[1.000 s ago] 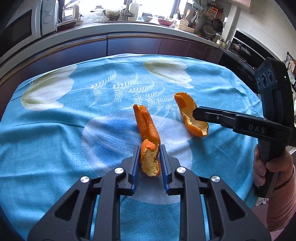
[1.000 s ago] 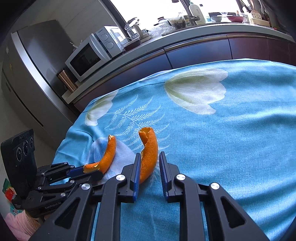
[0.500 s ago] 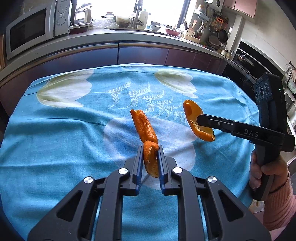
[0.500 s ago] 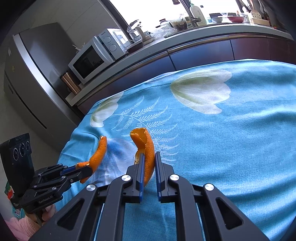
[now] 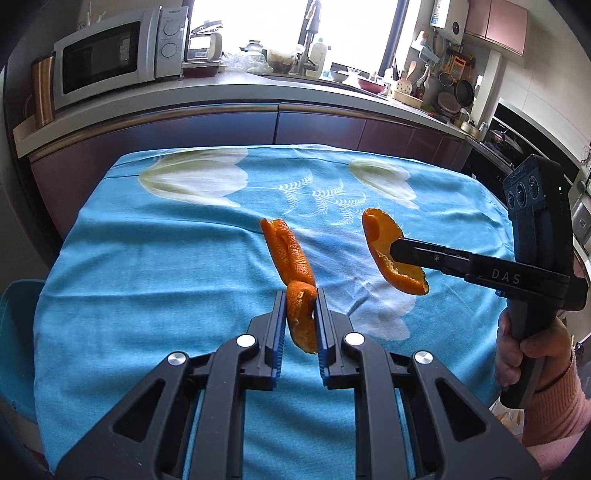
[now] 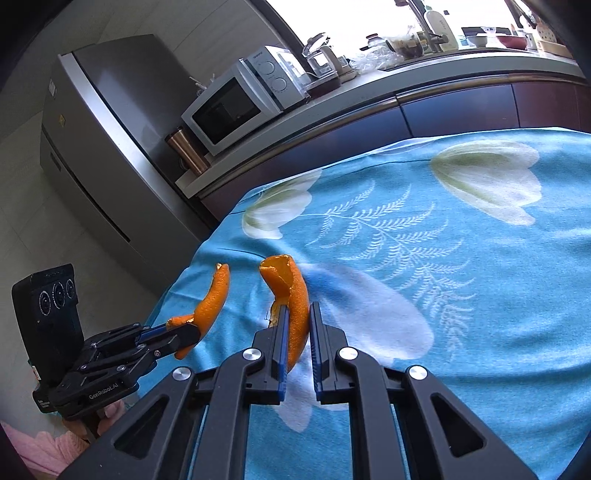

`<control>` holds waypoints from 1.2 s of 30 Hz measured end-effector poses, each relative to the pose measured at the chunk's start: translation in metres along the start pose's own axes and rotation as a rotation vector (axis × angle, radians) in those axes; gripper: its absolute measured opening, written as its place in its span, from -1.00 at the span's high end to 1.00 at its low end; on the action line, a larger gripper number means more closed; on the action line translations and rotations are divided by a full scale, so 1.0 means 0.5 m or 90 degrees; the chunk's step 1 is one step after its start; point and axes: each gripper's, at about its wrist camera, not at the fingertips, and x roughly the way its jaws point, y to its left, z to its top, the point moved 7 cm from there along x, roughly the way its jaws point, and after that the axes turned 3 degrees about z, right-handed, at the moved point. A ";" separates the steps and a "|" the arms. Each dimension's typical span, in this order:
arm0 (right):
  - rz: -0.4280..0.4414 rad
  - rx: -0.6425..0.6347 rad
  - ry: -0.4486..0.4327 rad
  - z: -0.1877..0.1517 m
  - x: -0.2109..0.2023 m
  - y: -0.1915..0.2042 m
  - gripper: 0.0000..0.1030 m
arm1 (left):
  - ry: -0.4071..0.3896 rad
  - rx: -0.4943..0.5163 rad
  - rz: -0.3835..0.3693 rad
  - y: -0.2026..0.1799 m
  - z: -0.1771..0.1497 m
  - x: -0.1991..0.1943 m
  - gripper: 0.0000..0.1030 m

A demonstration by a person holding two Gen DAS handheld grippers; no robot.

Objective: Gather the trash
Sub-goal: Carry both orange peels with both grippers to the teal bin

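Together, the left gripper (image 5: pixel 301 308) and right gripper (image 6: pixel 296 325) are each gripping an orange peel above the blue tablecloth (image 5: pixel 147 266)

Kitchen. Table under blue tablecloth (image 5: pixel 155 266) with white tulip and fern print. Behind it, curved countertop (image 5: pixel 236 99) over dark purple-brown cabinets (image 5: pixel 207 133). White microwave (image 5: pixel 110 55) on counter, copper tumbler (image 5: pixel 42 88) at its left. Bright window (image 5: pixel 258 22) above sink, overexposed daylight. Utensils and pans hanging right, dark stove (image 5: pixel 506 144) far right. Grey fridge (image 6: pixel 99 147) left of counter, pale tiled floor (image 6: pixel 22 229).
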 end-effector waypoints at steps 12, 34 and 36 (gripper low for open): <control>0.044 -0.021 0.023 -0.020 0.057 0.092 0.82 | -0.017 -0.045 0.043 0.099 -0.035 -0.068 0.70; 0.091 -0.052 0.056 -0.030 0.131 0.185 0.82 | -0.038 -0.074 0.095 0.189 -0.048 -0.137 0.70; 0.094 -0.052 0.060 -0.031 0.137 0.191 0.82 | -0.039 -0.076 0.099 0.194 -0.050 -0.140 0.70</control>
